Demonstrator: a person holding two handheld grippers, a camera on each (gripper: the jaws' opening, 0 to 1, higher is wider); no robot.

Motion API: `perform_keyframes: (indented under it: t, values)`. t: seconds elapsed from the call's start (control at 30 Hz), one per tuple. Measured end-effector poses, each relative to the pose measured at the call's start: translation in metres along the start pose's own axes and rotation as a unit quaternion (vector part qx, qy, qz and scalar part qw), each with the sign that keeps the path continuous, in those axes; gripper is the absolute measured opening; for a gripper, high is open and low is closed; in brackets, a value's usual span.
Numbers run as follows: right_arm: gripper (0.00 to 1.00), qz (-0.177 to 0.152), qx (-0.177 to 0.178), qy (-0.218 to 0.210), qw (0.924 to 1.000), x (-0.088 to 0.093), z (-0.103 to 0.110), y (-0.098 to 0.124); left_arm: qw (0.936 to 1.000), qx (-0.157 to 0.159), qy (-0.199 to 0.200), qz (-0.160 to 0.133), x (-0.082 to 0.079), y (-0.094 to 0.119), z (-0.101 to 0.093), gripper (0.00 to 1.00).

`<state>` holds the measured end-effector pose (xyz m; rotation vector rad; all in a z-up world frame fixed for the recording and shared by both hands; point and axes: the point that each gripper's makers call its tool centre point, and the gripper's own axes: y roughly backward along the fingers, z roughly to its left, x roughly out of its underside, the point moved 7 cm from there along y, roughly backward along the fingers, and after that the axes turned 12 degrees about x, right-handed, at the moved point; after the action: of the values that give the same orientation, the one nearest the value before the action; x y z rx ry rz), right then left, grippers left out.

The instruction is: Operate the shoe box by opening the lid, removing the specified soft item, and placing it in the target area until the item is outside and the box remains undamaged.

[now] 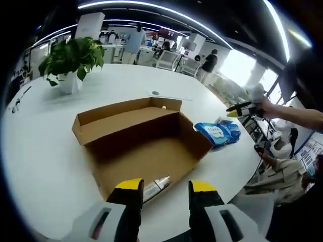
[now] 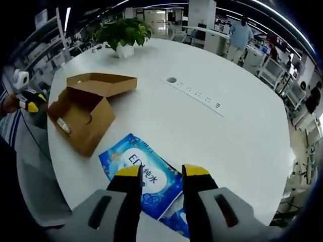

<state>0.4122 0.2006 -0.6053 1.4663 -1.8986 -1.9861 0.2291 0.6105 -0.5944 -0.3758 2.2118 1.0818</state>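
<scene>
The brown cardboard shoe box (image 1: 146, 146) stands open on the white round table (image 1: 45, 151), its lid (image 1: 126, 113) folded back on the far side. A small white tube (image 1: 155, 187) lies inside at the near wall. To the right of the box, the blue soft pack of wipes (image 1: 218, 132) rests on the table. My left gripper (image 1: 166, 194) is open, just short of the box's near edge. My right gripper (image 2: 160, 176) is open above the blue pack (image 2: 144, 176), nothing between its jaws. It also shows beyond the pack, held by a hand (image 1: 242, 108). The box (image 2: 86, 108) is to its left.
A potted plant (image 1: 70, 60) stands at the far left of the table, also seen at the far side (image 2: 123, 33). A socket strip (image 2: 194, 93) is set in the tabletop. The table edge (image 1: 237, 176) is close to the pack. People stand among desks behind.
</scene>
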Motion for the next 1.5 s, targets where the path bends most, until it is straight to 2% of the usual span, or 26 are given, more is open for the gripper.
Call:
perform_keyframes:
  t: [0.17,0.43,0.53,0.73,0.77,0.83,0.93,1.0,1.03,1.2,1.33,1.4,1.5]
  values:
    - [0.30,-0.014,-0.011,-0.003,0.9998,-0.005,0.009,0.002,0.9998,-0.002,-0.017,0.009,-0.007,-0.004,0.009,0.36]
    - [0.30,-0.047,-0.022,-0.038,0.9979,-0.004,0.024,0.010,0.9984,0.003,-0.042,0.037,-0.011,-0.019,0.031,0.38]
    - [0.31,-0.050,-0.024,-0.049,0.9973,0.003,0.028,0.014,0.9971,0.005,-0.053,0.055,-0.010,-0.025,0.041,0.38]
    - [0.32,-0.054,-0.029,-0.062,0.9962,0.022,0.038,0.028,0.9889,0.022,-0.092,0.115,-0.005,-0.039,0.054,0.38]
    - [0.32,-0.055,-0.028,-0.065,0.9960,0.024,0.040,0.030,0.9881,0.024,-0.096,0.118,-0.006,-0.042,0.054,0.39]
    - [0.32,-0.057,-0.028,-0.068,0.9957,0.030,0.045,0.036,0.9843,0.038,-0.107,0.136,-0.005,-0.049,0.056,0.39]
    - [0.32,-0.058,-0.027,-0.080,0.9947,0.040,0.052,0.045,0.9747,0.055,-0.138,0.167,-0.005,-0.057,0.056,0.39]
    - [0.32,-0.060,-0.028,-0.089,0.9938,0.046,0.057,0.049,0.9658,0.064,-0.161,0.193,-0.003,-0.063,0.056,0.39]
    - [0.32,-0.060,-0.026,-0.096,0.9933,0.049,0.059,0.050,0.9590,0.070,-0.179,0.208,-0.001,-0.066,0.056,0.39]
    - [0.32,-0.056,-0.022,-0.117,0.9913,0.068,0.071,0.057,0.9380,0.100,-0.213,0.255,0.007,-0.079,0.055,0.41]
    - [0.32,-0.053,-0.019,-0.125,0.9906,0.080,0.079,0.064,0.9339,0.113,-0.210,0.266,0.007,-0.086,0.059,0.40]
    - [0.32,-0.052,-0.018,-0.133,0.9896,0.085,0.082,0.068,0.9323,0.122,-0.192,0.281,0.009,-0.089,0.062,0.41]
    - [0.33,-0.049,-0.014,-0.136,0.9894,0.090,0.085,0.073,0.9283,0.130,-0.196,0.288,0.010,-0.094,0.064,0.43]
